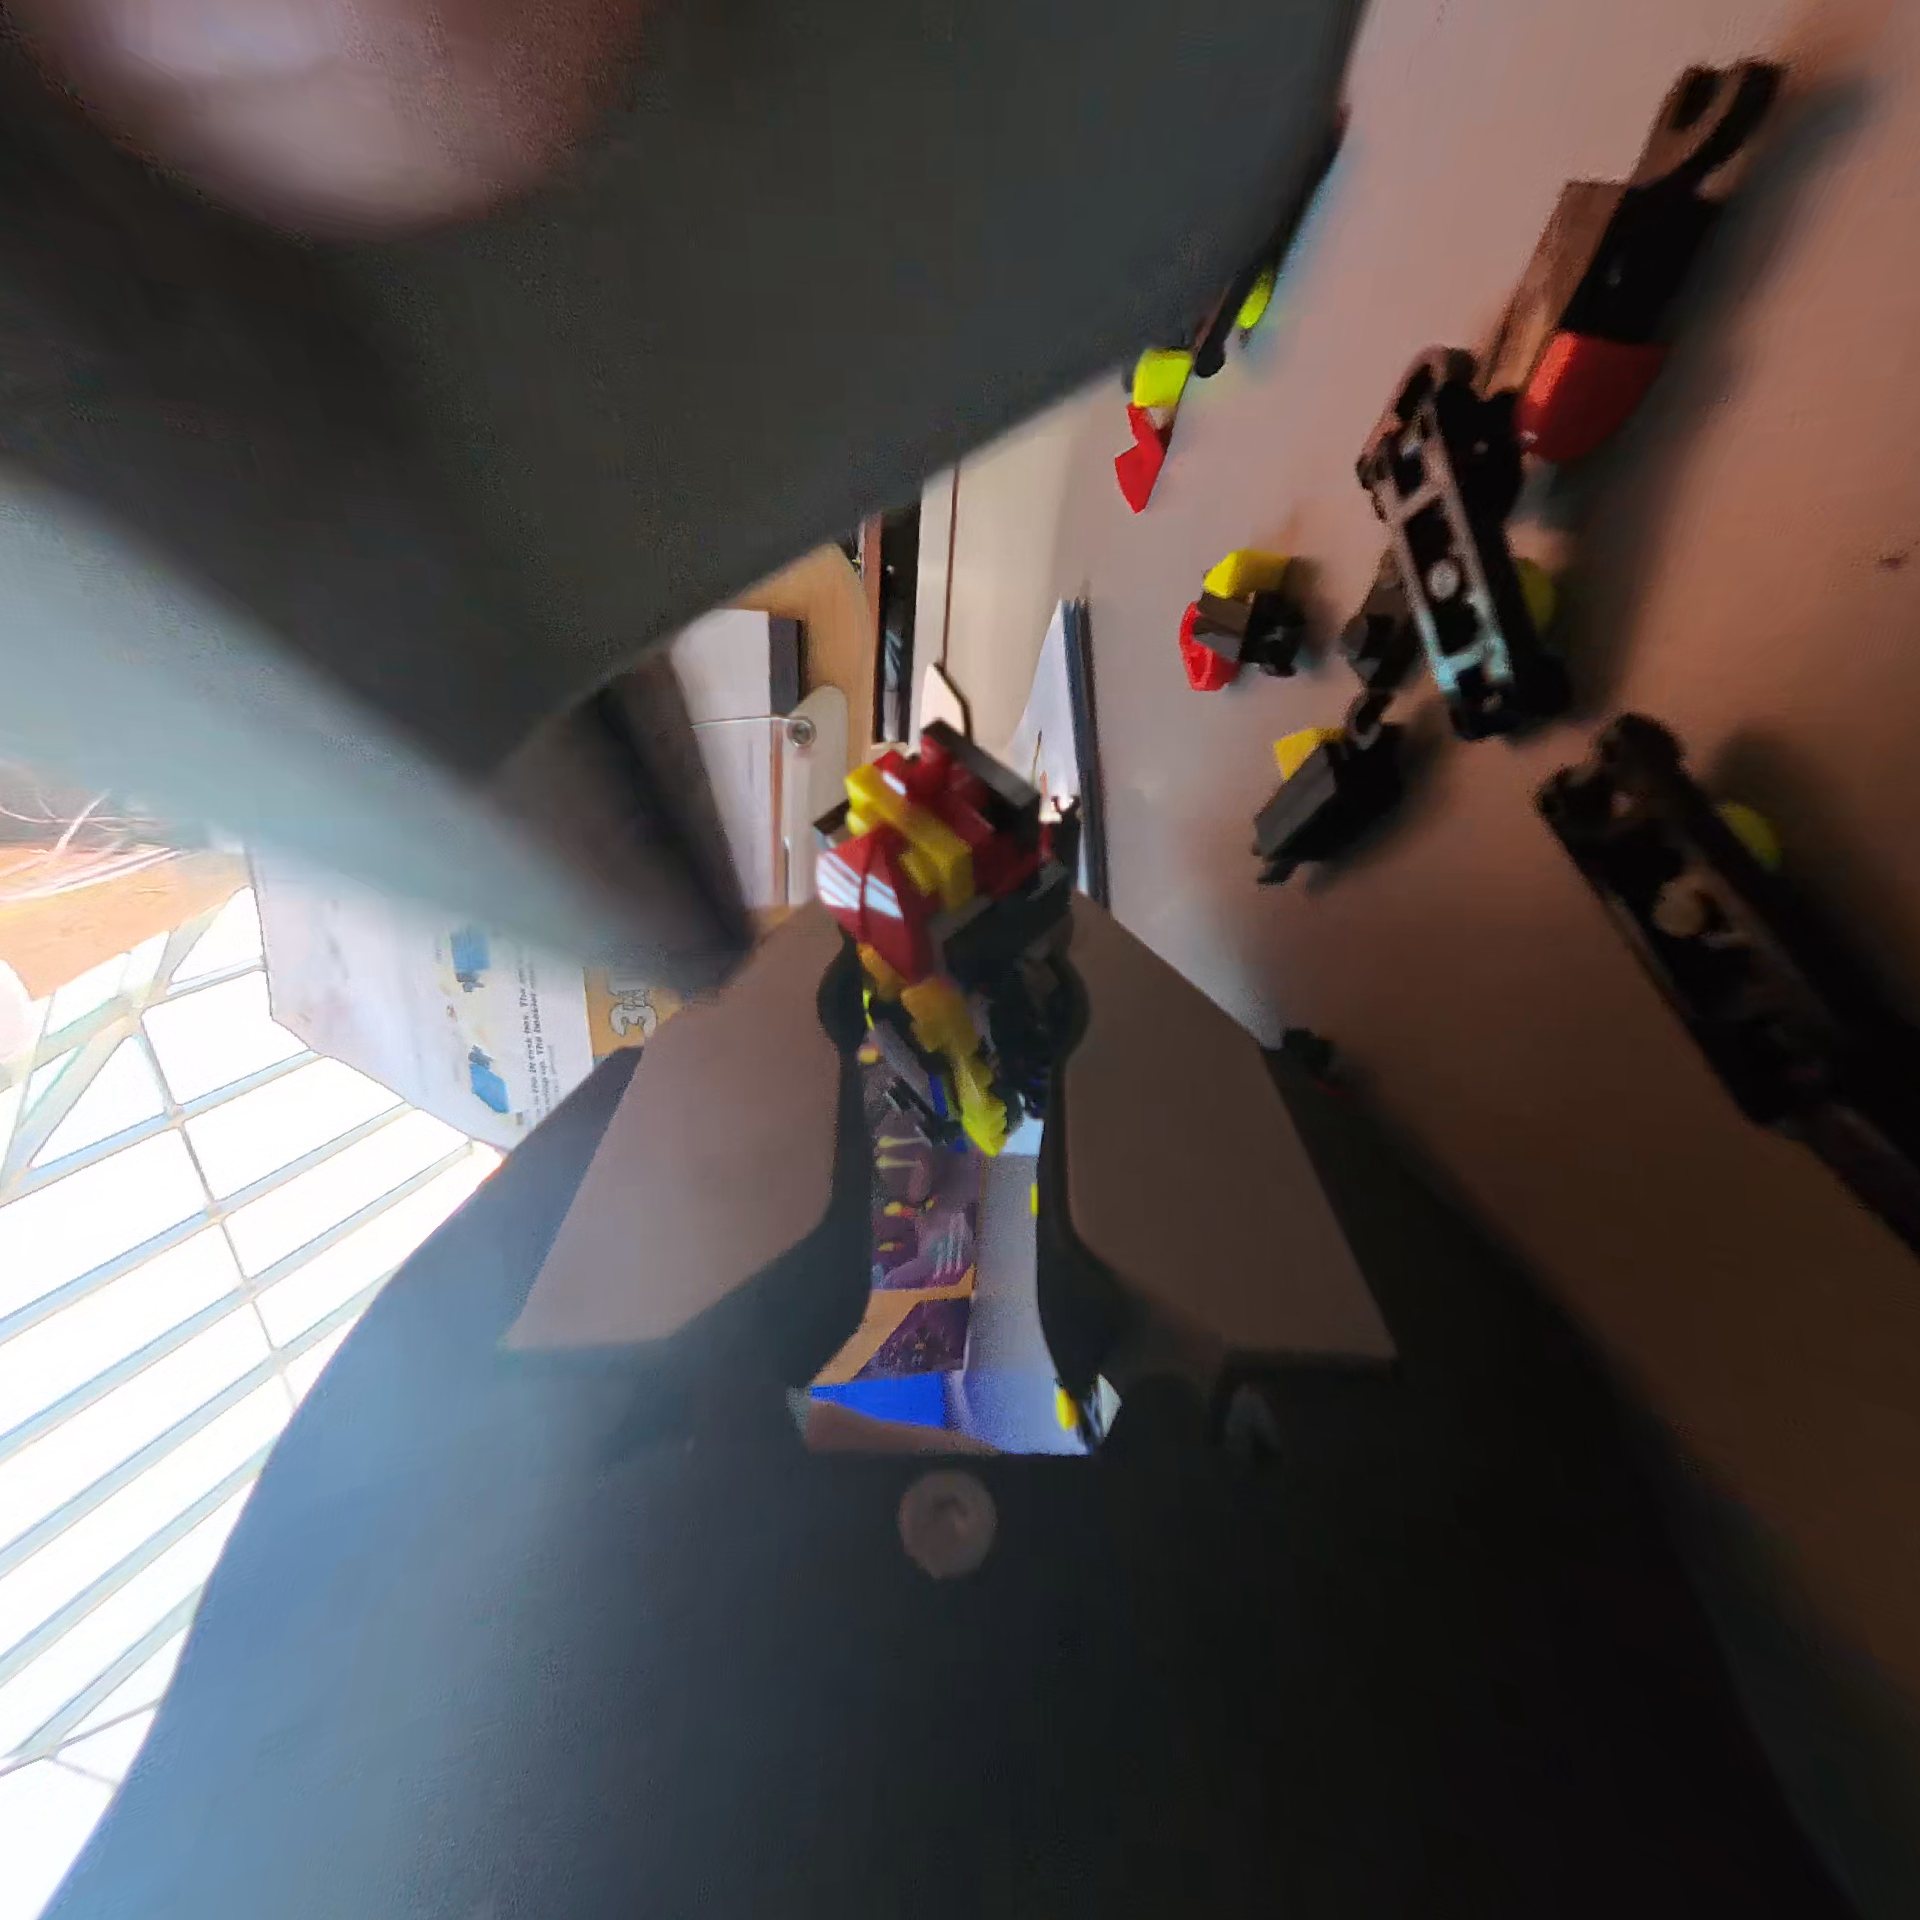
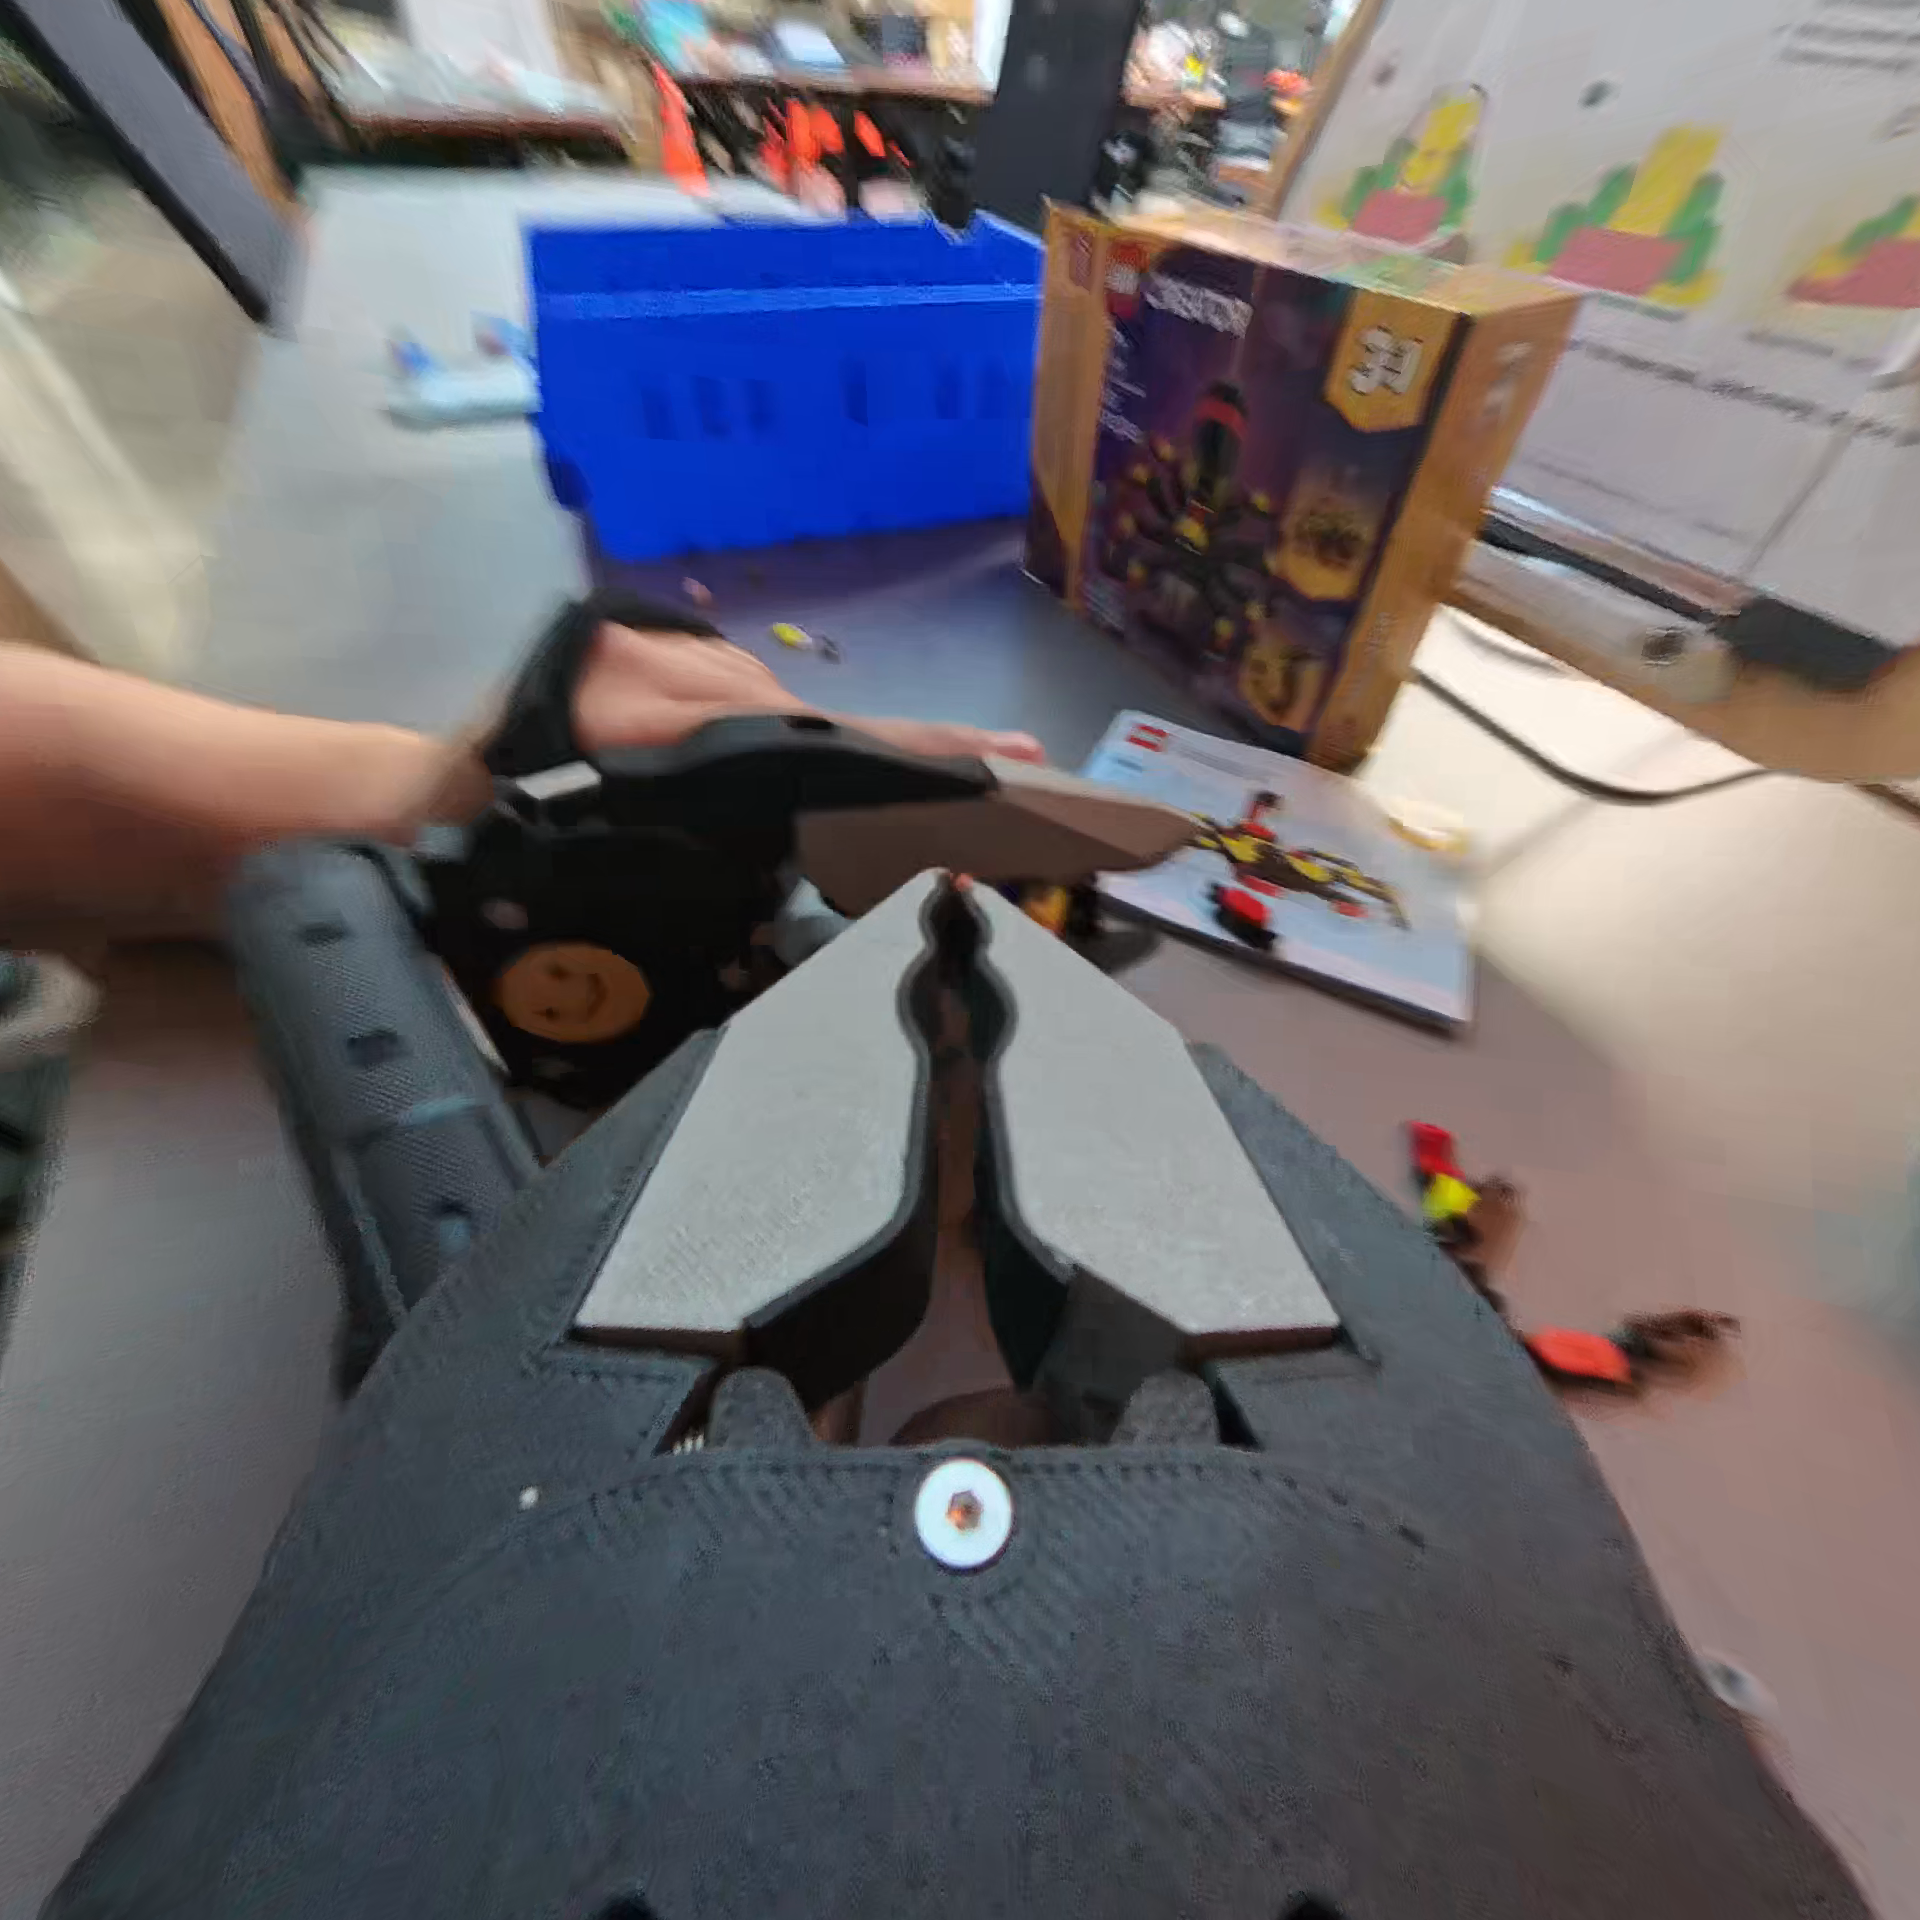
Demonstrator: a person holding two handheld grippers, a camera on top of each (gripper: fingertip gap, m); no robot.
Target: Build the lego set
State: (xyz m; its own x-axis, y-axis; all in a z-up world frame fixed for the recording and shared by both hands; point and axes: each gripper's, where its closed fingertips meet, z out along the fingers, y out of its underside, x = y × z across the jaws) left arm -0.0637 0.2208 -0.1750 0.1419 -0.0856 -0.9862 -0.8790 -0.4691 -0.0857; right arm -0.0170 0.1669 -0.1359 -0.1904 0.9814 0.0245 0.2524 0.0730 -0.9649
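Note:
My left gripper (image 1: 951,925) is shut on a small brick model (image 1: 935,883) of red, yellow and black pieces, which sticks out past the fingertips. In the right wrist view the left gripper (image 2: 1132,842) is held by a hand (image 2: 675,686) and lies side-on just beyond my right gripper (image 2: 951,883). A little of the model (image 2: 1060,904) shows under it. My right gripper is shut, its tips just under the left gripper's finger. I cannot tell if anything small is pinched at its tips. Its blurred pale finger (image 1: 364,790) fills the upper left of the left wrist view.
Loose black, red and yellow brick pieces (image 1: 1444,582) lie on the table; they also show in the right wrist view (image 2: 1455,1195). An open instruction booklet (image 2: 1330,914), a toy box (image 2: 1278,468) and a blue bin (image 2: 779,384) stand beyond the grippers. Some 8 cm of space lies between my two pairs of fingers.

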